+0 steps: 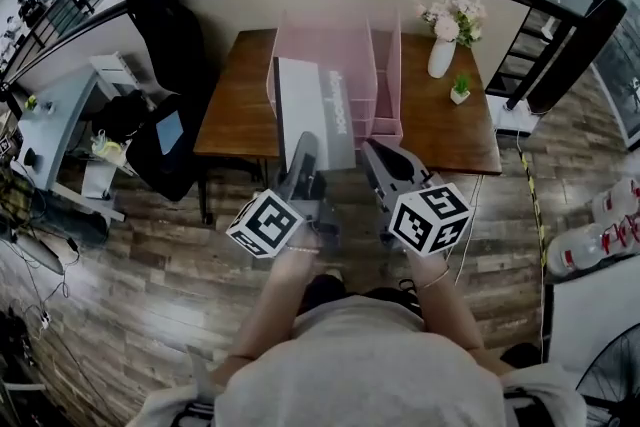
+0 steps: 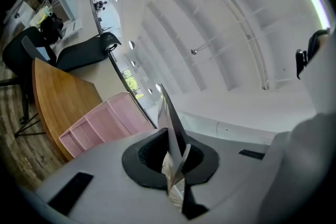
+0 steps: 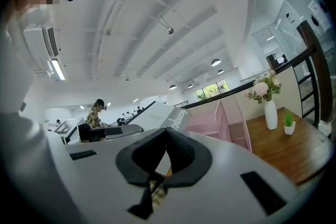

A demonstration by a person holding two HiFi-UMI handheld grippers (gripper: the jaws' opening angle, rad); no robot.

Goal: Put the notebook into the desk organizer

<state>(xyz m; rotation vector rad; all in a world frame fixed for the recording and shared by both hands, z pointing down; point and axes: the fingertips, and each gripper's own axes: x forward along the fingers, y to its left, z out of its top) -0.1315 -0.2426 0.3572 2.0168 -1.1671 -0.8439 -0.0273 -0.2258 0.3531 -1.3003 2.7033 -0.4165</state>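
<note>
Your left claw (image 2: 176, 165) pinches the notebook (image 1: 312, 110) at frame centre by the pink organizer (image 1: 345, 55); your right claw (image 3: 164, 152) seems pressed together, empty

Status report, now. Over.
Left gripper shut on notebook. Right gripper shut, empty. Notebook raised before organizer, not in yet. Vase and plant off to the right, not in the path.
</note>
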